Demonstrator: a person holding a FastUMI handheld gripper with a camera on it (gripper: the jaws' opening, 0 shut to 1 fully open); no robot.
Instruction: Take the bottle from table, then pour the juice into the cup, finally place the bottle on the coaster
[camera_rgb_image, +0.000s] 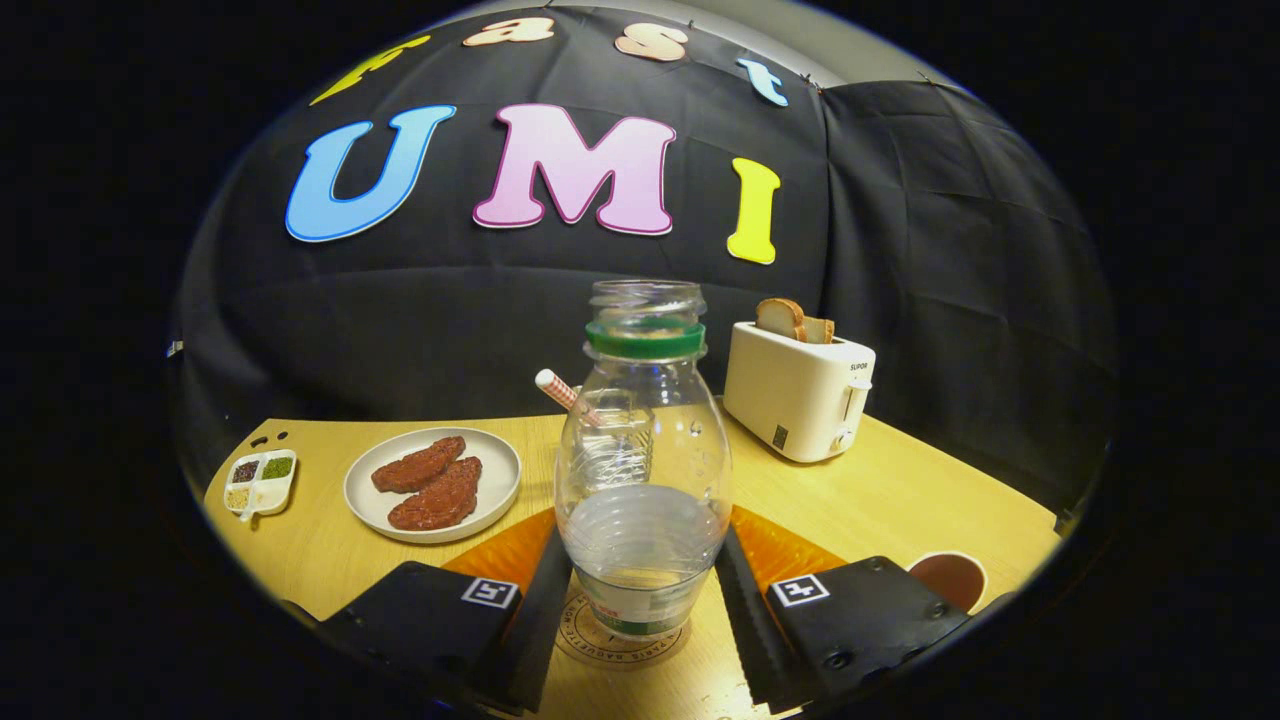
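Note:
A clear plastic bottle (643, 470) with a green neck ring and no cap stands upright between my fingers. It holds a little liquid at the bottom. Its base rests on a round printed coaster (600, 648). My gripper (642, 548) has both fingers pressed against the bottle's lower sides. A brown cup (948, 578) sits to the right, partly hidden by my right finger (745, 610). Behind the bottle, seen partly through it, is a glass with a striped straw (560, 390).
A white plate with two brown patties (432, 484) lies ahead to the left, with a small divided dish of seasonings (259, 482) beyond it. A white toaster holding bread (798, 390) stands back right. An orange mat (500, 552) lies under my fingers on the wooden table (900, 500).

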